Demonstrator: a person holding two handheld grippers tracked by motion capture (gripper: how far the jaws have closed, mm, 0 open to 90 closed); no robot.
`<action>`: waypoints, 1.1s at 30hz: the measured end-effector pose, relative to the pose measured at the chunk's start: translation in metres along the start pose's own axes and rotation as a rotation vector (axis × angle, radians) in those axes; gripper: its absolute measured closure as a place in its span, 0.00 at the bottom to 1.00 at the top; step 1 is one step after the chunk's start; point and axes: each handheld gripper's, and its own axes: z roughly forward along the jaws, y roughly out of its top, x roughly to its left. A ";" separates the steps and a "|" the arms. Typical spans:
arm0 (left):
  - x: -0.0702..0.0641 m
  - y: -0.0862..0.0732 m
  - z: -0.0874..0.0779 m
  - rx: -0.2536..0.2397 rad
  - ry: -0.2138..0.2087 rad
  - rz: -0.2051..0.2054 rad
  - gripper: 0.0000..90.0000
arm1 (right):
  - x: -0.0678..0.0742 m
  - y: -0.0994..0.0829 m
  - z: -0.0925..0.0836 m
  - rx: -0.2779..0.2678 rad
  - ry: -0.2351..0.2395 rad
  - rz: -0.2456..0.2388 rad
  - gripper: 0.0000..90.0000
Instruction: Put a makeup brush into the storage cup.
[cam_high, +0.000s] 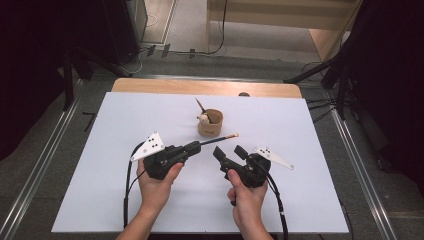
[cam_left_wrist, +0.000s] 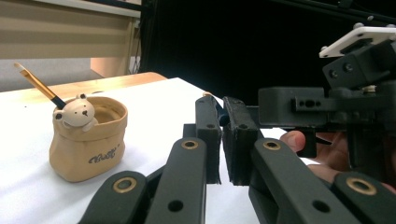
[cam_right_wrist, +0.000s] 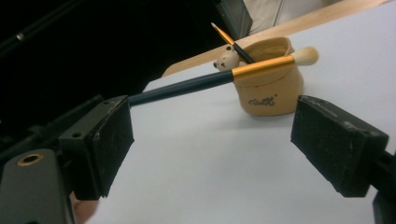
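A white table top (cam_high: 125, 200) covers most of the scene, and a strip of bare wood (cam_high: 165, 86) shows along its far edge, with a small dark knob (cam_high: 244, 94) right of the middle. Grey floor (cam_high: 30, 165) lies around it. Two metal rails run from near to far – one on the left (cam_high: 47, 160), one on the right (cam_high: 361, 172). Black stand legs (cam_high: 67, 80) rise at the far left, others (cam_high: 342, 87) at the far right. Beyond the table stands pale wooden furniture (cam_high: 300, 15), and a black cable (cam_high: 222, 30) trails down in front of it to the floor. Dark curtains (cam_high: 30, 60) hang on the left – and again on the right (cam_high: 395, 75).
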 end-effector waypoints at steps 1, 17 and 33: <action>0.000 0.000 0.000 0.000 0.001 0.003 0.96 | 0.000 0.001 0.000 -0.003 0.009 0.016 0.15; -0.003 -0.004 0.004 -0.006 -0.006 0.012 0.96 | -0.007 0.010 0.014 0.007 0.034 0.297 0.23; -0.005 -0.004 0.004 -0.002 -0.015 0.024 0.96 | -0.019 0.015 0.026 0.016 0.061 0.410 0.46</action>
